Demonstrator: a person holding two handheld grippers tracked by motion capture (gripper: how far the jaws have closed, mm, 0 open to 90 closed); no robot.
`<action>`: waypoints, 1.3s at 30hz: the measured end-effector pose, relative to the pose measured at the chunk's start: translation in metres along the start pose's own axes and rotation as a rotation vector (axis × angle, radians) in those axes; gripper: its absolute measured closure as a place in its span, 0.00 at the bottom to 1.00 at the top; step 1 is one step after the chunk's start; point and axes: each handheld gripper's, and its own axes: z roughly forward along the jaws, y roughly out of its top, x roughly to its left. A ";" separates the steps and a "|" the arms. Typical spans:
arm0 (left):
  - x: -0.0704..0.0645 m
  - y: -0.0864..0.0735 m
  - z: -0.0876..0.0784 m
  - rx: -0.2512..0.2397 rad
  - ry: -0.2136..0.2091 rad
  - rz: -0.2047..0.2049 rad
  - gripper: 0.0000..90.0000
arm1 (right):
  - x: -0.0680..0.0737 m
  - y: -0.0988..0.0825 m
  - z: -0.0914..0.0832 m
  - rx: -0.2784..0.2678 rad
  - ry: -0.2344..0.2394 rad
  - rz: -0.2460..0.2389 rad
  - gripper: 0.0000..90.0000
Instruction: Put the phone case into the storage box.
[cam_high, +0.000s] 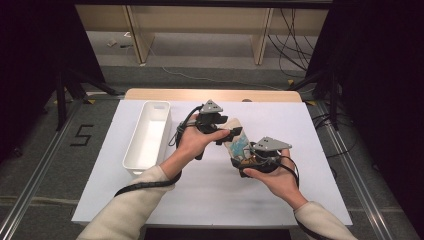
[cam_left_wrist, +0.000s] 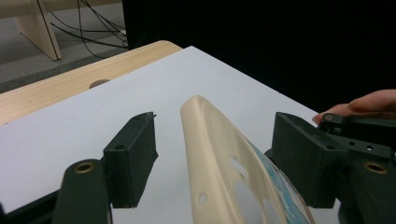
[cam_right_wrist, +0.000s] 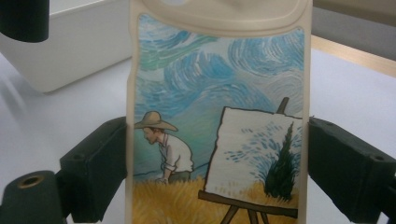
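With the white bin (cam_high: 147, 137) at the left, the left gripper (cam_high: 227, 134) should centre its parted jaws on the phone case (cam_high: 239, 143) edge between them before squeezing, while the right gripper (cam_high: 246, 161) clamps its sides above the table (cam_high: 200, 195).

Cream phone case (cam_left_wrist: 219, 154) edge-on between the left gripper (cam_left_wrist: 224, 158) fingers (cam_left_wrist: 133, 158), apparently untouched, over white table (cam_left_wrist: 70, 135)
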 end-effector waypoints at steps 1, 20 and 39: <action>0.000 0.000 0.000 0.000 0.000 0.000 0.34 | 0.000 0.000 0.000 -0.002 -0.001 -0.001 0.13; -0.001 0.001 0.008 0.010 0.005 -0.033 0.49 | 0.001 0.000 0.000 -0.007 -0.005 -0.007 0.13; 0.000 0.001 0.007 -0.005 -0.039 -0.120 0.73 | 0.002 -0.001 0.002 0.000 -0.013 -0.021 0.13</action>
